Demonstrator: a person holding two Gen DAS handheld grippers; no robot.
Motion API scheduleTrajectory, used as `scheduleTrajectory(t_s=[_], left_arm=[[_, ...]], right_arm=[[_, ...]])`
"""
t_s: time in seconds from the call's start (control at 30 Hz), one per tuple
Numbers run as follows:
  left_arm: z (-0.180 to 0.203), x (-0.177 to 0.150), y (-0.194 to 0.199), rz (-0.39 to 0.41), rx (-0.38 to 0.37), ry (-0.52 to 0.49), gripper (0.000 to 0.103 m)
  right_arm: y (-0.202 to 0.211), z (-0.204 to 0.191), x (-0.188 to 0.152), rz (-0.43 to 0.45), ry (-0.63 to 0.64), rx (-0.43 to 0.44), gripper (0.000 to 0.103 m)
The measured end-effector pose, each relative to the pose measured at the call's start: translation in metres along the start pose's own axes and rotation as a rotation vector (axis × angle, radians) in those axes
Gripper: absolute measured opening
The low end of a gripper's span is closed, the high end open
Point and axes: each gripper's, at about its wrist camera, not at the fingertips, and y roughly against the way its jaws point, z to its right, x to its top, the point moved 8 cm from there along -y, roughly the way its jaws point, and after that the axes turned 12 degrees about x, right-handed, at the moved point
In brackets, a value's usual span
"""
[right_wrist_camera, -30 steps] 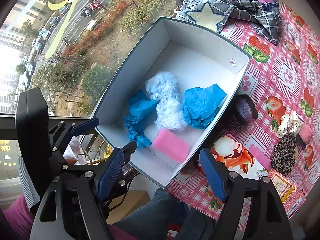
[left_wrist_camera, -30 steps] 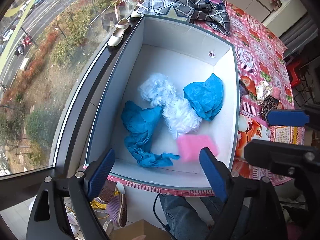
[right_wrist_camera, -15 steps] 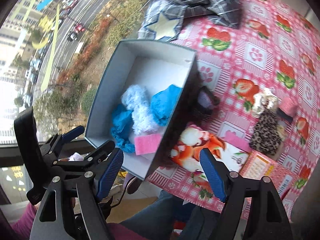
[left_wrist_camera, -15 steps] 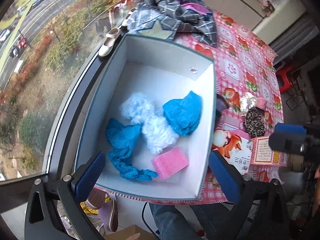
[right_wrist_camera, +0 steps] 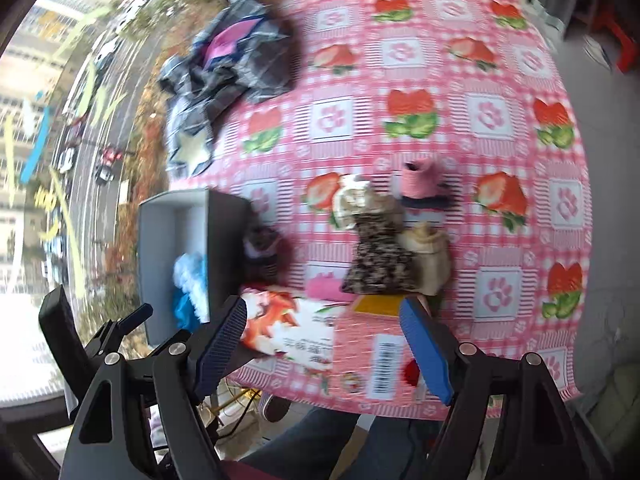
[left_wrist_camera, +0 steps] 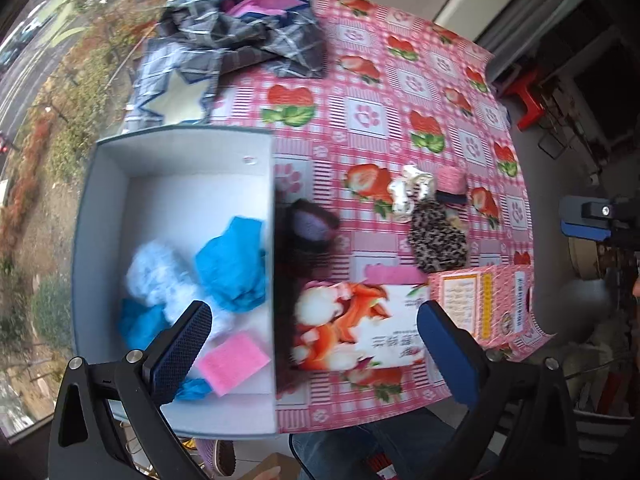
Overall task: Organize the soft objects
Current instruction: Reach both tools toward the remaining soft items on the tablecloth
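The box (left_wrist_camera: 180, 152) is sitting on the counter (left_wrist_camera: 400, 92), below and to the left of the left hand-held gripper (left_wrist_camera: 312, 344). Cloths (left_wrist_camera: 232, 264), a fluffy ball (left_wrist_camera: 160, 272) and a sponge (left_wrist_camera: 234, 360) are lying in the box. A slipper (left_wrist_camera: 312, 224) is lying just right of the box wall, touching it. A flat packet (left_wrist_camera: 352, 324) is lying between this gripper's fingers, far under them. A spotted slipper (left_wrist_camera: 438, 240) is lying farther ahead to the right. A bundle of clothes (left_wrist_camera: 248, 36) is lying far ahead, behind the box.
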Motion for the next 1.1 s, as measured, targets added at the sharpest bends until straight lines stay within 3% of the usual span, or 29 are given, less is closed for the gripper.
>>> scheduleTrajectory(t_s=[0.2, 0.47, 0.6, 0.83, 1.0, 1.03, 1.07, 1.1], left_arm=[[0.059, 0.037, -0.034, -0.072, -0.039, -0.043, 0.103], [0.117, 0.082, -0.101, -0.203, -0.054, -0.031, 0.103], [0.135, 0.093, -0.134, -0.268, -0.063, 0.002, 0.103], [0.147, 0.092, -0.178, -0.365, 0.000, 0.011, 0.101], [0.148, 0.082, -0.196, -0.460, 0.000, 0.013, 0.064], [0.149, 0.084, -0.195, -0.447, -0.012, 0.016, 0.058], [0.151, 0.087, -0.193, -0.439, -0.042, 0.020, 0.035], [0.151, 0.089, -0.192, -0.438, -0.057, 0.032, 0.031]], right_arm=[[0.004, 0.066, 0.004, -0.007, -0.120, -0.007, 0.080], [-0.009, 0.122, -0.001, -0.041, -0.195, 0.000, 0.080], [-0.018, 0.141, -0.002, -0.066, -0.223, 0.011, 0.080], [-0.035, 0.161, 0.010, -0.082, -0.231, 0.020, 0.080], [-0.051, 0.160, 0.029, -0.097, -0.170, -0.011, 0.080], [-0.056, 0.159, 0.034, -0.103, -0.157, -0.015, 0.080], [-0.059, 0.159, 0.037, -0.110, -0.149, -0.017, 0.080], [-0.063, 0.159, 0.040, -0.116, -0.141, -0.019, 0.080]])
